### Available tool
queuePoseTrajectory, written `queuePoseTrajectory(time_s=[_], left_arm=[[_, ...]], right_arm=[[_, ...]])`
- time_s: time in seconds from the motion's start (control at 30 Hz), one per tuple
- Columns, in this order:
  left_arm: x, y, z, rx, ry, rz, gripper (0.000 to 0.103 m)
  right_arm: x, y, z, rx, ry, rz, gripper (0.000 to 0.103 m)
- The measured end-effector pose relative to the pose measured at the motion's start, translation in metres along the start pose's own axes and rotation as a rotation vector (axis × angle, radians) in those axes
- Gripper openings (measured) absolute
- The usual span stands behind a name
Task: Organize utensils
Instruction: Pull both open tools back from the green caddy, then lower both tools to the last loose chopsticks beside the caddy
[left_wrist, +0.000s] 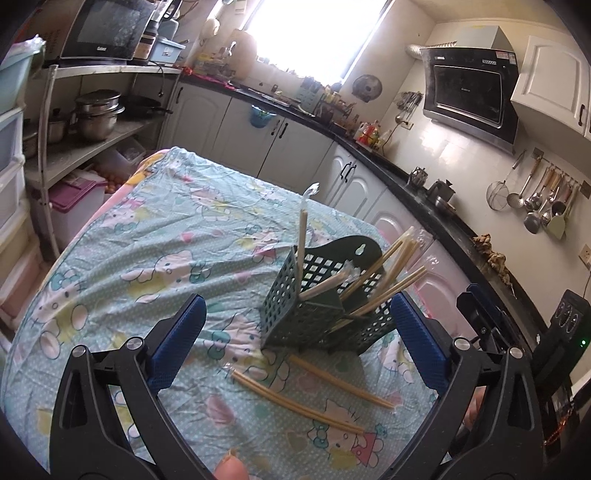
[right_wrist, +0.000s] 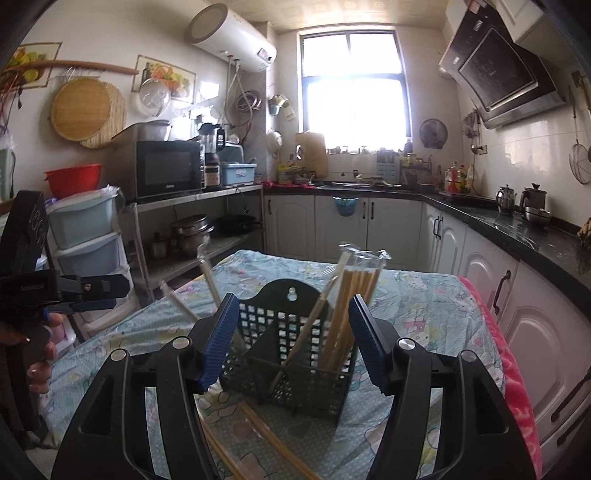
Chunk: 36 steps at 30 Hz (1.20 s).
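Chopsticks (left_wrist: 321, 384) | ends cut off | both hand-held grippers (left_wrist: 295, 343) released, nothing grasped

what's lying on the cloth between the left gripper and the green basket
Two wrapped pairs of chopsticks lie flat on the cloth, in front of the basket and ahead of the open left gripper. The left wrist view shows this best.

A bright window (right_wrist: 354, 88) glares at twelve o'clock in the right wrist view, washing out the white-tiled wall around it. A white water heater (right_wrist: 232, 35) hangs at eleven. A black countertop (right_wrist: 517, 221) over white cabinets (right_wrist: 343, 225) runs toward three o'clock beneath a slanted range hood (right_wrist: 498, 70). At nine o'clock a microwave (right_wrist: 166, 168) sits on a metal shelf rack (right_wrist: 207, 195).
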<state>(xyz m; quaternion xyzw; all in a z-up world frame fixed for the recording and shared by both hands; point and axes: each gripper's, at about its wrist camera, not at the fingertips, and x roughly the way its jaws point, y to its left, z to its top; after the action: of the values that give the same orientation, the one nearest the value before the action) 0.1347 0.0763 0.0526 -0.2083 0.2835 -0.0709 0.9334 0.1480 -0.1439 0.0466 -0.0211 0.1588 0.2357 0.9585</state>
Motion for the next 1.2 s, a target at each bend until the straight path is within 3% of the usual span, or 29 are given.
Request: queuePoseTrajectory(time_s=[0.47, 1.2], left_arm=[[0.009, 0.025, -0.022, -0.047, 0.063, 0.046, 0.092], [0.039, 0.046, -0.058, -0.110, 0.216, 0.042, 0.090]], right_arm=[[0.010, 0.029, -0.015, -0.095, 0.090, 0.073, 0.060], [0.056, 0.037, -0.063, -0.185, 0.327, 0.103, 0.060]])
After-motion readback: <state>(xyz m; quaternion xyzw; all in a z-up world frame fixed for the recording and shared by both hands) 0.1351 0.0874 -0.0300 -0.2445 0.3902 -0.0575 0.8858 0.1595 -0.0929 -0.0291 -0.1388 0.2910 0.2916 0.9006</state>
